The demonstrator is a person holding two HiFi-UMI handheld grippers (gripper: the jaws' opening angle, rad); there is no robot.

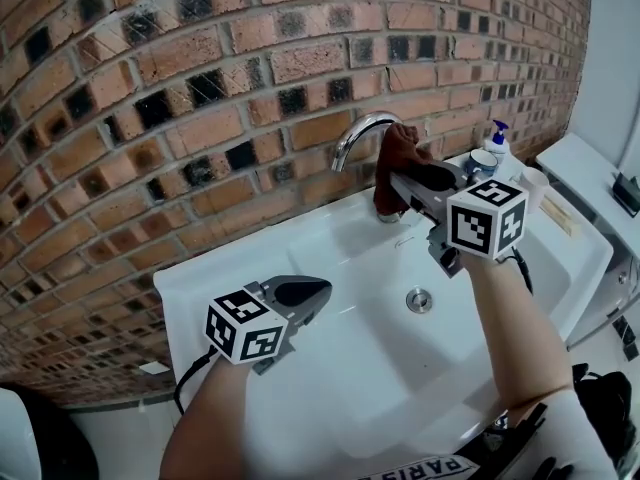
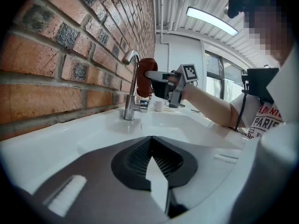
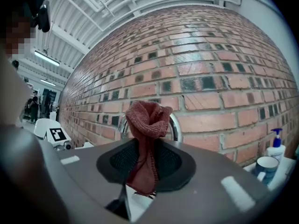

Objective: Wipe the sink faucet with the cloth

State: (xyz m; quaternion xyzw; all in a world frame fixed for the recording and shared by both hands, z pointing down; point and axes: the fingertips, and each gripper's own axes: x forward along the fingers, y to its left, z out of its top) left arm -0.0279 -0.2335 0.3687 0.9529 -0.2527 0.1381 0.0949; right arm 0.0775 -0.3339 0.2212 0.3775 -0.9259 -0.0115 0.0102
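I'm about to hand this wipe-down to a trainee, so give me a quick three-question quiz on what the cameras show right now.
1. True or false: the left tongs hold the cloth.
2. Where are the right tongs? A) up by the curved spout of the faucet B) low at its base C) nowhere near it
3. Fill in: the soap bottle has a ___ pump.
Key: 1 false; the right tongs grip the cloth, and the left tongs are shut and empty. 2 A. 3 blue.
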